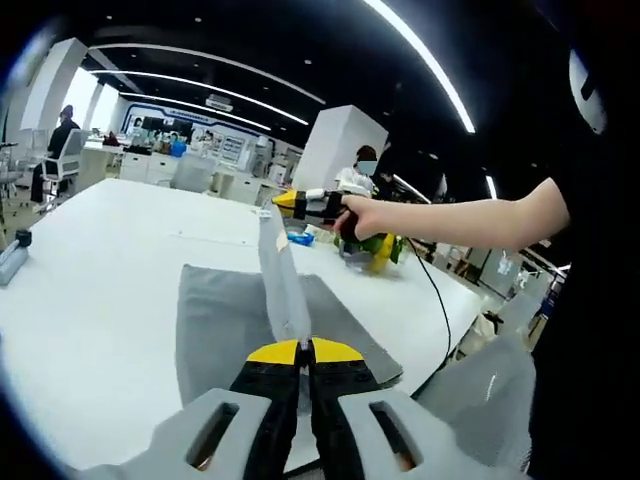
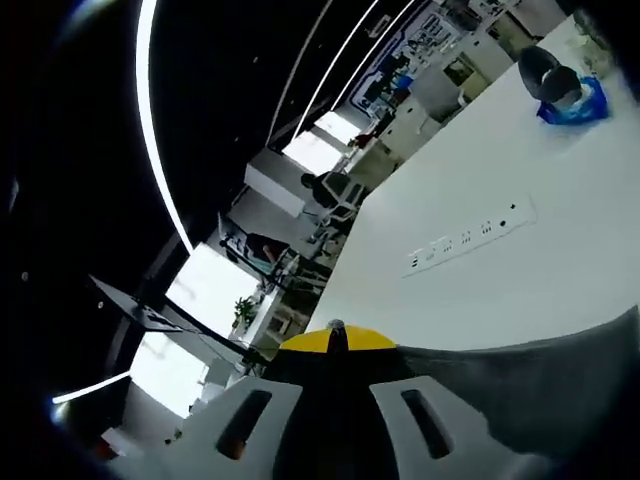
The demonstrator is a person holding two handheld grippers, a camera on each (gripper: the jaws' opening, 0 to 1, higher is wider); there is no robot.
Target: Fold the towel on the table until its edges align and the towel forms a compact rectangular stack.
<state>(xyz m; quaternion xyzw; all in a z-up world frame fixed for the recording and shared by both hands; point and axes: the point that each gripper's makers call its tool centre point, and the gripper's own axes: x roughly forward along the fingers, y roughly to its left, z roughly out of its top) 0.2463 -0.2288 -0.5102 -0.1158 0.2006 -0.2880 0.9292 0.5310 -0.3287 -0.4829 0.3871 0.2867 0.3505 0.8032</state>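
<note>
The first fold is in hand: both the left gripper [image 1: 300, 352] and right gripper [image 1: 285, 200] have jaws clenched on the gray towel [image 1: 215, 320], lifted from the table [image 1: 90, 290] near its front edge. Next, the raised edge needs carrying across to the opposite edge.

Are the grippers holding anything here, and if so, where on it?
Both hold the grey towel: the left gripper is shut on a near edge, the right gripper on the far end, lifting the edge between them.

The towel [image 2: 560, 385] runs off the right gripper view's edge.
</note>
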